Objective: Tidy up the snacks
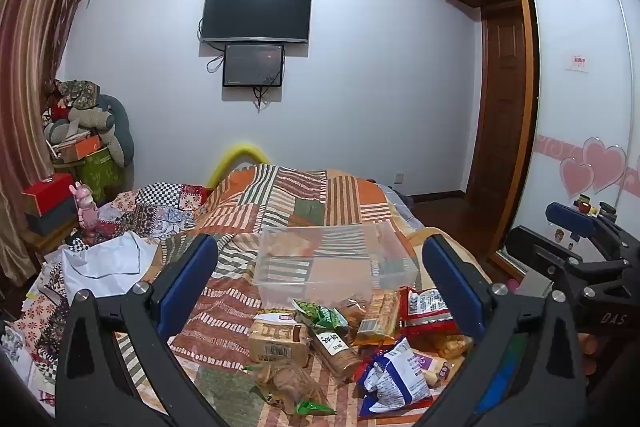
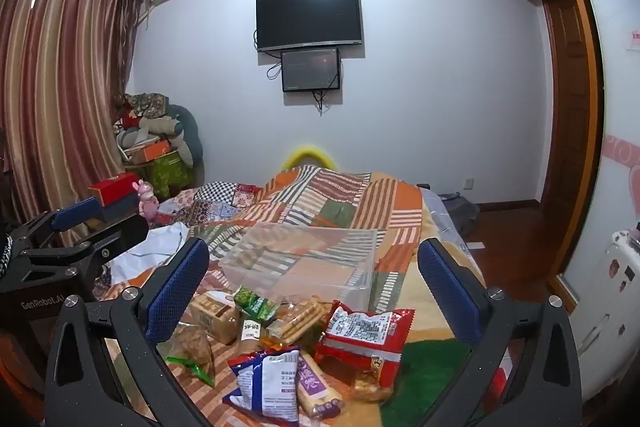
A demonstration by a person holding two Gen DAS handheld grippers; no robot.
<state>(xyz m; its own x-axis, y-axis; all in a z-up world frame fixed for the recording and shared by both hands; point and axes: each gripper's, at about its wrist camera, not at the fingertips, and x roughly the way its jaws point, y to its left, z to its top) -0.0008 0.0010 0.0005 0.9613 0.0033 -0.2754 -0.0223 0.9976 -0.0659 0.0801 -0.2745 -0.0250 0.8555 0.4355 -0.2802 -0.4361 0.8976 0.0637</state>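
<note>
A pile of snack packets lies on the patchwork bedspread just in front of a clear plastic bin (image 1: 360, 239), which shows empty in the right wrist view (image 2: 360, 247). The pile holds a red bag (image 2: 366, 331), a blue-white bag (image 2: 268, 383), a green packet (image 2: 254, 303), a tan cracker pack (image 1: 278, 341) and clear-wrapped biscuits (image 1: 288, 381). My left gripper (image 1: 320, 279) is open and empty above the pile. My right gripper (image 2: 312, 279) is open and empty too, beside the left one.
White paper (image 1: 106, 261) and a pink rabbit figure (image 1: 86, 205) lie at the bed's left. Boxes and cushions (image 1: 84, 139) are stacked in the far left corner. A wardrobe with sliding door (image 1: 580, 107) stands at right; wood floor beside it.
</note>
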